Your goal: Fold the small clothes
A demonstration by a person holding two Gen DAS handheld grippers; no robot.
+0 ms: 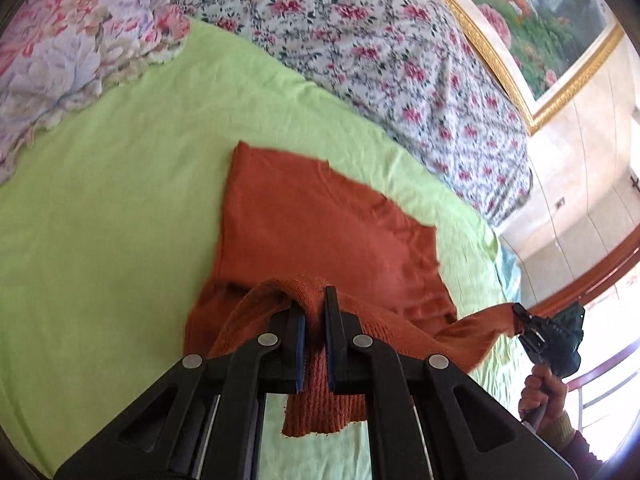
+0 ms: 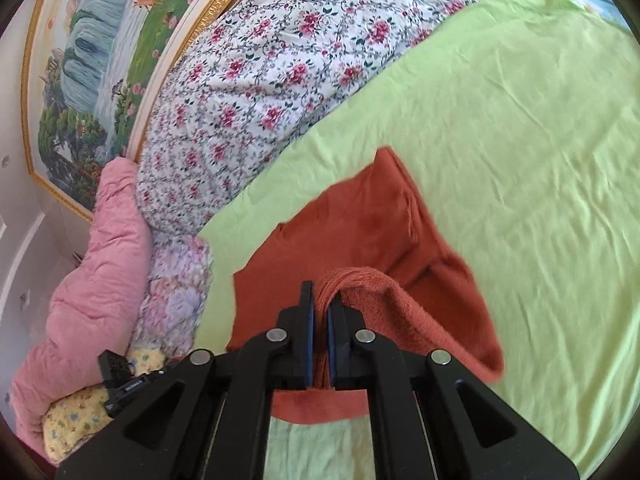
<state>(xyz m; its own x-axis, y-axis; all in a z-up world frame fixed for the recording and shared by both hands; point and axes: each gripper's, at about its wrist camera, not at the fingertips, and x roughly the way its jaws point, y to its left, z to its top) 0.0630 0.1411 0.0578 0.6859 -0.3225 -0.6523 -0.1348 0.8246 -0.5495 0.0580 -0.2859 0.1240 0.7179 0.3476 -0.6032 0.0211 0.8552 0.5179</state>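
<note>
left gripper (image 1: pixel 315 312) is clamped on a bunched knit edge of the sweater (image 1: pixel 320 224), rust-orange; cloth runs up between the blue pads and drapes over the tips, w/ a ribbed bit hanging below the jaws. right gripper (image 2: pixel 320 308) is likewise closed on another bunch of the same sweater (image 2: pixel 360 232), fabric pinched between its pads and looping over the right finger.

rest of the sweater lies on the green sheet (image 1: pixel 100 220), far part flat, near part lifted toward both grippers. neckline is seen only in the left view, beyond the gripper.

left view only: the right gripper (image 1: pixel 524 326) from outside, right of the sweater, tips biting a stretched corner of it, and a hand (image 1: pixel 544 396) on its handle w/ a knit cuff; also a window frame (image 1: pixel 600 280) further right and a big-flower pillow (image 1: pixel 60 60) left of and beyond the sweater.

right view only: pink quilt (image 2: pixel 92 280) left of the sweater, a yellow print cloth (image 2: pixel 76 420) below it, and part of the left gripper's body (image 2: pixel 120 380) near the lower left, tips hidden.

both views: small-flower duvet (image 2: pixel 260 100) beyond the sweater, gold-framed landscape picture (image 2: pixel 92 80) on the wall behind it.
</note>
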